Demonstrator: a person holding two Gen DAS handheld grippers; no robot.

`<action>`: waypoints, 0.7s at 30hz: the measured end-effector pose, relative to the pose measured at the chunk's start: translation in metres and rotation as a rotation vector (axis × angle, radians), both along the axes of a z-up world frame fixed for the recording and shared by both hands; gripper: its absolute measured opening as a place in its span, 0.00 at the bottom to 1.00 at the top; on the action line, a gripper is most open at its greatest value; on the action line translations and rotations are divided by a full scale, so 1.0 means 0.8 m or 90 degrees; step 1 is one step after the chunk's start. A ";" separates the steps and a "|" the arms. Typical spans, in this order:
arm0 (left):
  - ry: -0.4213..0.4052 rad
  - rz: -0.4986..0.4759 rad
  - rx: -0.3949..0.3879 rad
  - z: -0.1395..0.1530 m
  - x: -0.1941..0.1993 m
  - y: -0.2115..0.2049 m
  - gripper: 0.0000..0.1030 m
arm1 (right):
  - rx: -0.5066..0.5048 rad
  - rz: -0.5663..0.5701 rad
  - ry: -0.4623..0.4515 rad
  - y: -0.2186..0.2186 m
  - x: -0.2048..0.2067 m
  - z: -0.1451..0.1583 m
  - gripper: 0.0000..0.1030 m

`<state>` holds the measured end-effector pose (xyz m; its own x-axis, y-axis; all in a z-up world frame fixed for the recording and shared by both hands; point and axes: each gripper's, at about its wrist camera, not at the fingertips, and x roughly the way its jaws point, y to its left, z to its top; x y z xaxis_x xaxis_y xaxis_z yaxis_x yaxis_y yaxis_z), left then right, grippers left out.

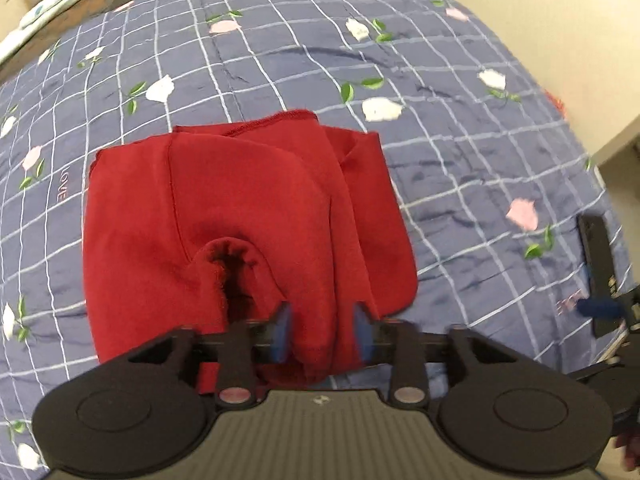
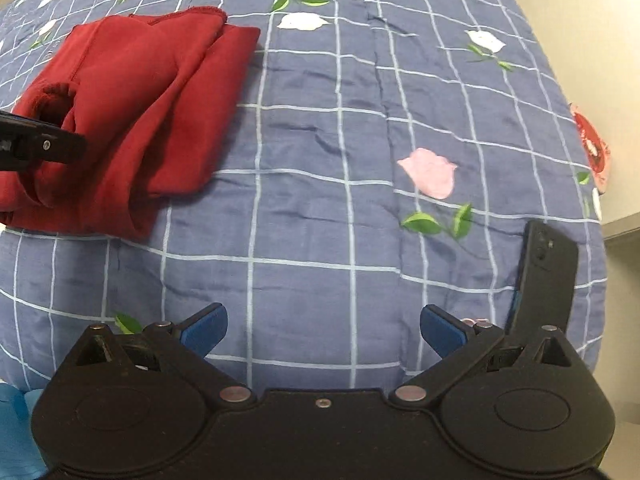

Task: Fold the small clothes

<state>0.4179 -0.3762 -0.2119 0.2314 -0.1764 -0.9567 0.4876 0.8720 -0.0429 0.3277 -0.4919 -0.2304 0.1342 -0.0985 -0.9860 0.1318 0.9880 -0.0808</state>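
Near the left side of the quilt [image 2: 320, 208], toward its near edge, lies the red garment [image 1: 240, 216], already doubled into a thick, roughly square bundle with a sleeve cuff [image 1: 228, 256] gaping open on top. My left gripper [image 1: 322, 330] has its blue pads either side of a raised fold at the bundle's near edge; I judge it pinching that fold, midway through a further fold. My right gripper [image 2: 322, 330] hangs spread wide over bare quilt, holding nothing. Next I should carry the fold across and tuck the cuff. Soft fleecy knit, stitched hems; the quilt is smooth, checked, flower-printed. A black phone [image 2: 548, 276] stands near the right edge.
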 end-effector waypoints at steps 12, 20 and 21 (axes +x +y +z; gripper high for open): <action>-0.017 0.177 -0.036 0.034 -0.007 0.096 0.90 | 0.103 0.049 -0.052 0.035 0.082 0.013 0.99; 0.003 0.417 -0.044 0.011 0.015 0.194 0.93 | 0.287 -0.032 -0.081 0.044 0.153 0.011 0.99; 0.006 0.434 -0.035 0.005 0.018 0.201 0.93 | 0.316 -0.053 -0.079 0.046 0.160 0.007 0.99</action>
